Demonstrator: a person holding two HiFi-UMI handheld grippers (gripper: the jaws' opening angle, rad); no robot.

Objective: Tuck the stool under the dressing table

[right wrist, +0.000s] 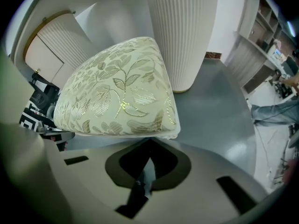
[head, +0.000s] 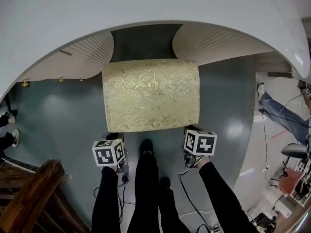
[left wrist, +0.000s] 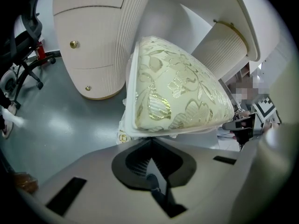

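Stool (head: 150, 93) near corners met by L gripper (left wrist: 150, 141) & R gripper (right wrist: 148, 141), jaws shut, nothing held; even pushes needed, straight under table (head: 146, 4).

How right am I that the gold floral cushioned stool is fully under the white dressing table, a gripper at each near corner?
Not fully: in the head view only the far edge of the gold floral cushioned stool reaches the rim of the white dressing table. The left gripper and right gripper are at its near corners.
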